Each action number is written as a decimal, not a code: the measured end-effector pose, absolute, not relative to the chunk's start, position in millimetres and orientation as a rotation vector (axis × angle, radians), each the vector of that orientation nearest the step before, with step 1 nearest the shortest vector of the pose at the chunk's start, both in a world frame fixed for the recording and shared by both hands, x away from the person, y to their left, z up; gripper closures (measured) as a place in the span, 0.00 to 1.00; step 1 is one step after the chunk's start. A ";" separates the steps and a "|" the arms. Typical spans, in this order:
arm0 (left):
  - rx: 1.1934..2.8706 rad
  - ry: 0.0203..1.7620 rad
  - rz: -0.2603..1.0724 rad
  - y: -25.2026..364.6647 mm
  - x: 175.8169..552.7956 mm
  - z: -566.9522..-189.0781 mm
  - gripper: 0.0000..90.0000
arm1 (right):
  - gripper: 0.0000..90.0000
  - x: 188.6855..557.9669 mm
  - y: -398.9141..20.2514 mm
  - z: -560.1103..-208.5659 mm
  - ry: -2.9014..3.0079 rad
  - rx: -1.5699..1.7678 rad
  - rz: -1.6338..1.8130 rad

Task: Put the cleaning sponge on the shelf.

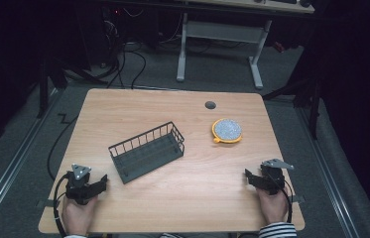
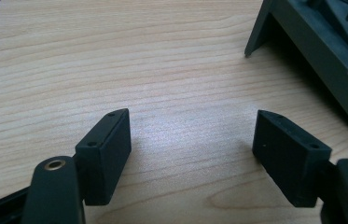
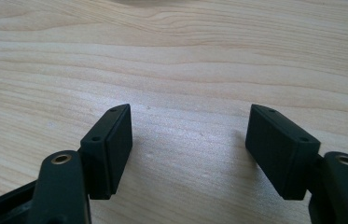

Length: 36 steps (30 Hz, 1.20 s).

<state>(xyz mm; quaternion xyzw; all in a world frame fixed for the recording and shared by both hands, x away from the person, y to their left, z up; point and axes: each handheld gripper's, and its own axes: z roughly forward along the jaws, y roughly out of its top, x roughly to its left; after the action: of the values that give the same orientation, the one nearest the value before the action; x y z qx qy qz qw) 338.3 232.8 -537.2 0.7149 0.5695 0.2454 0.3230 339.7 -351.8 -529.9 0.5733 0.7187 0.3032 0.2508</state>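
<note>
We take the dark wire basket (image 1: pixel 147 151) as our landmark: it sits slantwise near the middle of the table (image 1: pixel 192 208), with nothing in it that we can see. To its right, a little farther from us and well apart from it, lies the round yellow-rimmed scrubber (image 1: pixel 227 130) with its speckled grey face up. Nothing touches the scrubber, so we judge the work has not started; if the scrubber is meant for the basket, picking it up, carrying it and setting it down are all left.

The left hand-held gripper (image 1: pixel 102 181) rests near the basket's nearest corner, its jaws apart over bare wood. The right hand-held gripper (image 1: pixel 250 177) lies well to the basket's right, nearer us than the scrubber, its jaws likewise spread and holding nothing.
</note>
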 end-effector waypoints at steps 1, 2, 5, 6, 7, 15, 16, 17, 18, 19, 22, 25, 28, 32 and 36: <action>1.876 1.495 0.644 232.8 338.3 -537.2 0.32 | 0.35 339.7 -351.9 -530.0 1.957 1.555 0.825; 1.876 1.494 0.644 232.8 338.4 -537.2 0.32 | 0.35 339.4 -351.6 -530.0 1.955 1.559 0.824; 1.877 1.493 0.644 232.9 338.5 -537.2 0.32 | 0.35 339.3 -351.6 -530.0 1.954 1.558 0.824; 1.878 1.493 0.643 232.9 338.6 -537.2 0.32 | 0.35 339.3 -351.5 -530.0 1.954 1.558 0.824; 1.879 1.492 0.641 233.0 338.7 -537.2 0.32 | 0.35 339.2 -351.5 -530.1 1.954 1.558 0.824; 1.887 1.477 0.631 232.6 339.8 -537.3 0.30 | 0.35 339.2 -351.5 -530.0 1.955 1.559 0.824; 1.887 1.476 0.630 232.6 339.9 -537.3 0.30 | 0.35 339.3 -351.6 -530.0 1.956 1.556 0.824; 1.887 1.476 0.631 232.6 340.0 -537.2 0.30 | 0.35 339.3 -351.6 -530.0 1.957 1.556 0.823; 1.886 1.476 0.630 232.7 340.1 -537.2 0.30 | 0.35 339.3 -351.6 -530.0 1.957 1.556 0.823; 1.883 1.476 0.629 232.6 340.4 -537.2 0.30 | 0.35 339.3 -351.6 -530.0 1.956 1.556 0.823; 1.889 1.472 0.629 231.6 342.3 -537.1 0.31 | 0.35 339.3 -351.6 -530.0 1.956 1.556 0.824; 1.898 1.466 0.626 229.5 344.7 -536.7 0.31 | 0.34 339.3 -351.6 -530.0 1.957 1.556 0.823; 1.889 1.466 0.597 228.2 346.4 -535.1 0.34 | 0.34 339.3 -351.6 -530.0 1.957 1.556 0.824; 1.882 1.458 0.596 226.4 346.1 -532.2 0.37 | 0.34 339.3 -351.5 -530.0 1.957 1.556 0.824; 1.872 1.438 0.578 227.8 344.2 -525.6 0.39 | 0.34 339.3 -351.6 -530.0 1.958 1.554 0.823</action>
<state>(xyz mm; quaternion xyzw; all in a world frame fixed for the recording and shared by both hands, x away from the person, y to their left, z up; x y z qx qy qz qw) 344.2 227.8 -525.6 0.7222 0.5547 0.2231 0.3479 339.3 -351.6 -530.0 0.5715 0.7199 0.3027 0.2520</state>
